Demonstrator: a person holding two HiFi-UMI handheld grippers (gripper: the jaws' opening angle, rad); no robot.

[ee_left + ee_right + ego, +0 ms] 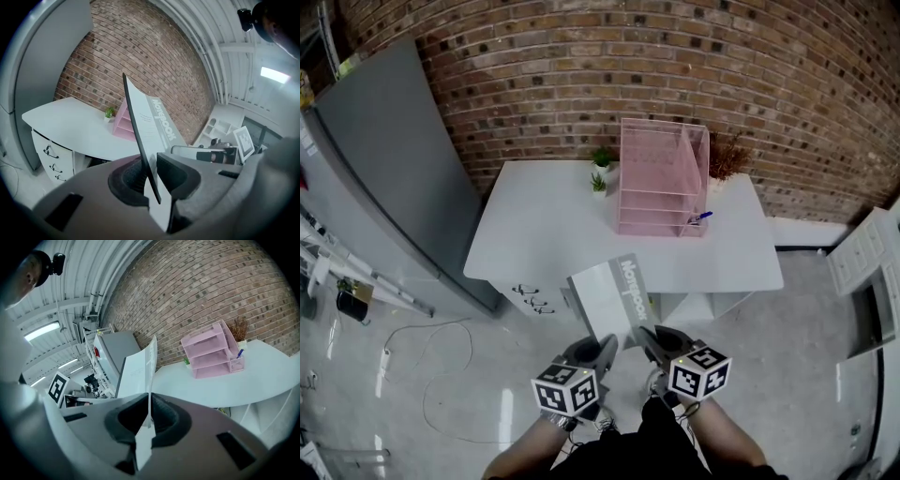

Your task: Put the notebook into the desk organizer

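A grey-and-white notebook (614, 298) hangs in the air in front of the white table (544, 234), held at its near edge by both grippers. My left gripper (607, 345) is shut on its left corner, and the dark edge (140, 131) stands upright between the pads. My right gripper (649, 336) is shut on the thin right edge (149, 380). The pink desk organizer (661, 178) stands at the back of the table, with tiered shelves and a side cup holding a blue pen (701, 217). It also shows far off as the organizer (124, 126) and the organizer (211, 355).
Two small potted plants (600, 171) stand left of the organizer, a dried plant (729, 155) to its right. A brick wall backs the table. A grey cabinet (384, 178) stands at left, a white shelf unit (862, 253) at right. Cables (441, 347) lie on the floor.
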